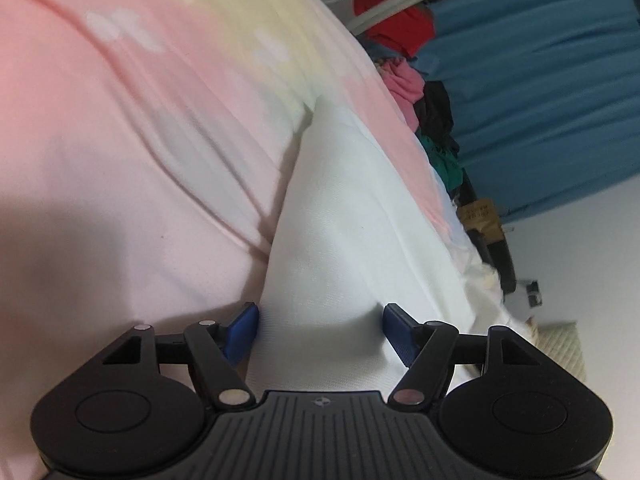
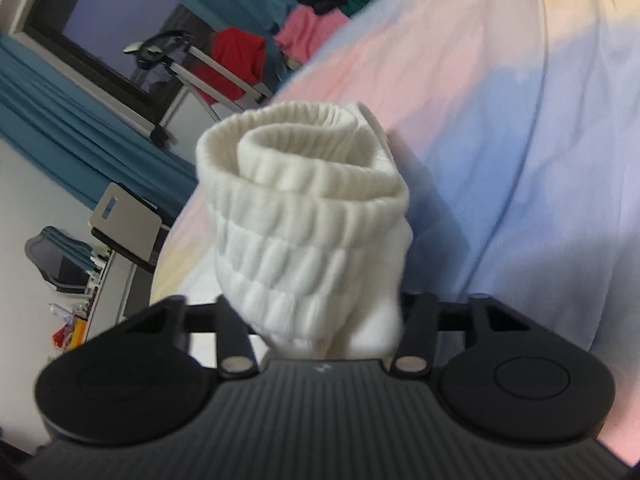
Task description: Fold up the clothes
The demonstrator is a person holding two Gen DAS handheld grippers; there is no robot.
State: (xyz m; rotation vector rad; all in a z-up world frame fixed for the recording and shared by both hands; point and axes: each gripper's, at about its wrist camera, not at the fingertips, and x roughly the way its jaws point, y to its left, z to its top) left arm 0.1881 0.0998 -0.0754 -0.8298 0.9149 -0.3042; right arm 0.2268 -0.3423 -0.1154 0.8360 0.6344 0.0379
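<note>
Two hand-held grippers work over a bed. The left hand-held gripper [image 1: 318, 330] stands moderately wide, blue pads [image 1: 242, 334] either side of a smooth white fabric fold [image 1: 340, 220]; the pads flank the cloth, and no pinch shows. The right hand-held gripper [image 2: 326, 320] has its pads hidden behind a ribbed, cream-white rolled sock [image 2: 308, 208]; the roll sits between the jaws and stands above the bed, so I judge it held.

Progress, as a judgement: the sock is already rolled into a tight bundle with its cuff turned over, so that piece looks nearly done and needs only setting down. The white fabric under the left gripper is not yet tidy. Whether it belongs to the sock I cannot tell.

Beneath both lies the pastel pink, yellow and blue bed sheet [image 1: 140, 120], wrinkled.

Further off, a heap of unsorted clothes in pink, black and green [image 1: 424, 108] lines the far edge of the bed, so much remains. Beyond it, a red garment on a metal rack [image 2: 236, 64], teal curtains [image 1: 540, 80] and a dark window [image 2: 116, 20]. Nothing blocks either gripper.
</note>
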